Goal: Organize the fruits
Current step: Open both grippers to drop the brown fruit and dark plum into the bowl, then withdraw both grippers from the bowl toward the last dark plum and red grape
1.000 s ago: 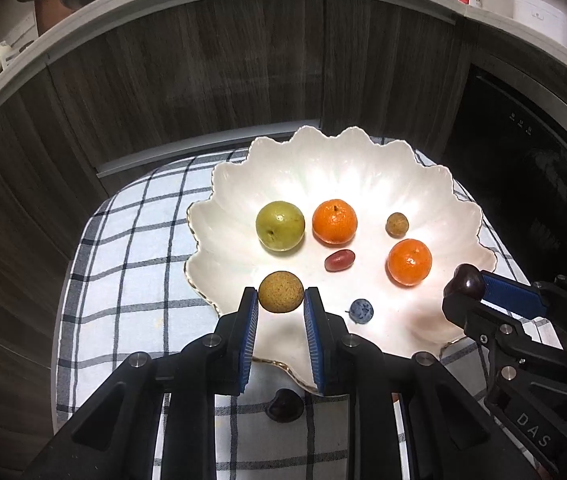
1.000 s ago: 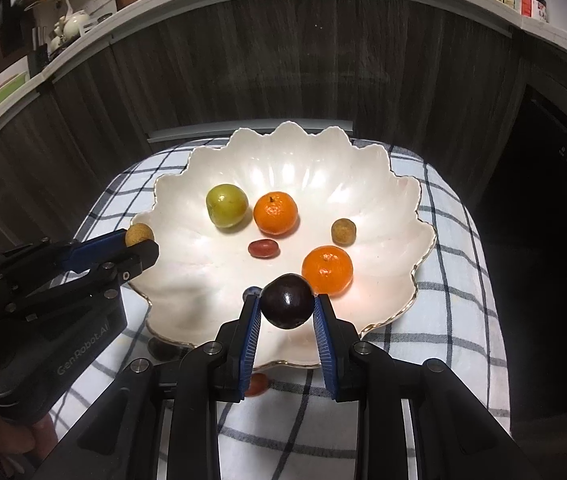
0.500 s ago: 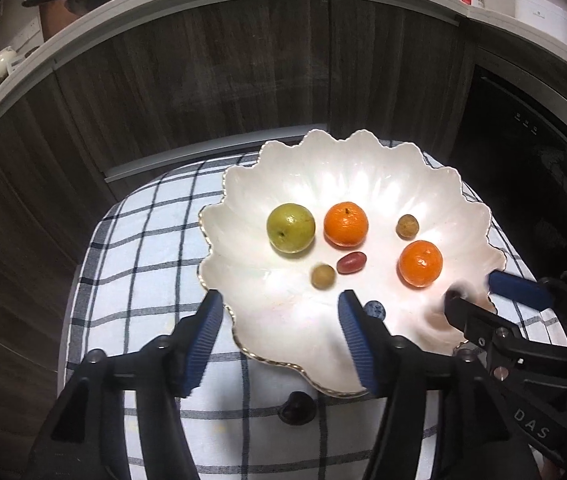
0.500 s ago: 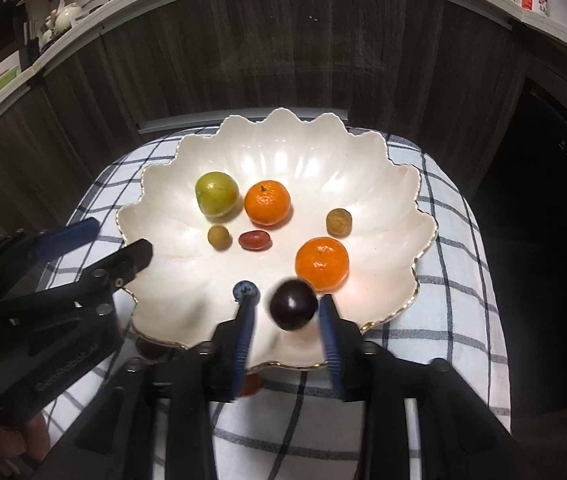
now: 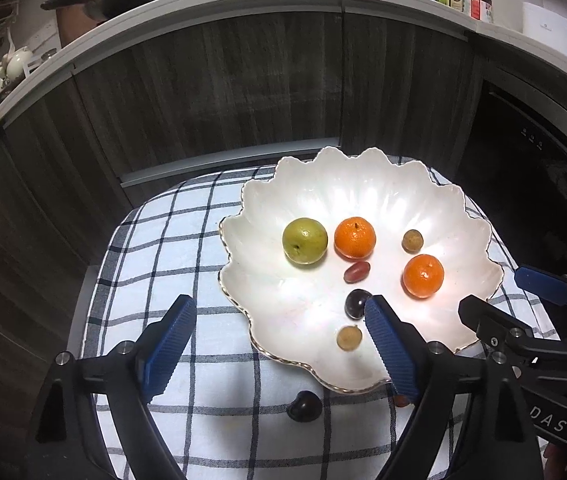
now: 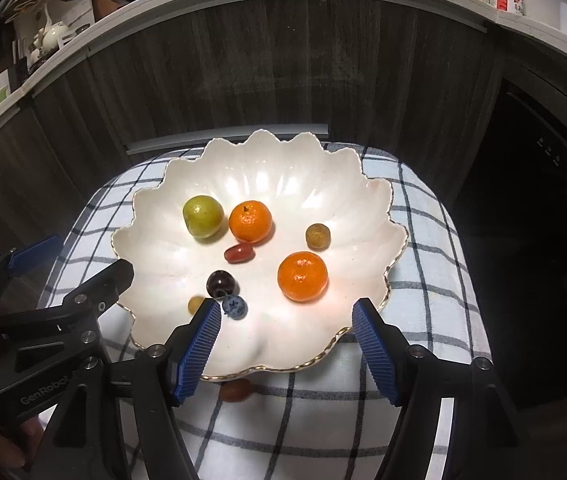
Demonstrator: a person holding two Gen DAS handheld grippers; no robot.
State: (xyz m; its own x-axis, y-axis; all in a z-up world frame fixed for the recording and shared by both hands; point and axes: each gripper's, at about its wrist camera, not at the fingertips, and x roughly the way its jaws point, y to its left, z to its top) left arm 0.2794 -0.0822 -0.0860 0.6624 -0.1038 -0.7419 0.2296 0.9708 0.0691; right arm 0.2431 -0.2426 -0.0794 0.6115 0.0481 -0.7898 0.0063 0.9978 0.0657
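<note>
Currently both jaws are opening with nothing between them: left hand-held gripper point(image 5: 279, 340) spread over the near rim of the white dish point(image 5: 363, 192), right hand-held gripper point(image 6: 287, 332) likewise, and the fruits lie loose in the dish, dark plum point(image 6: 221, 283) touching the blueberry point(image 6: 234, 306). Risk, as I judge it: round fruit could roll on the smooth dish, or a low finger could knock the rim and scatter them. Left view alone shows a dark fruit point(image 5: 303, 406) on the checked cloth point(image 5: 155, 248) below the rim; right view alone shows the blueberry and a reddish fruit point(image 6: 235, 390) on the cloth.
</note>
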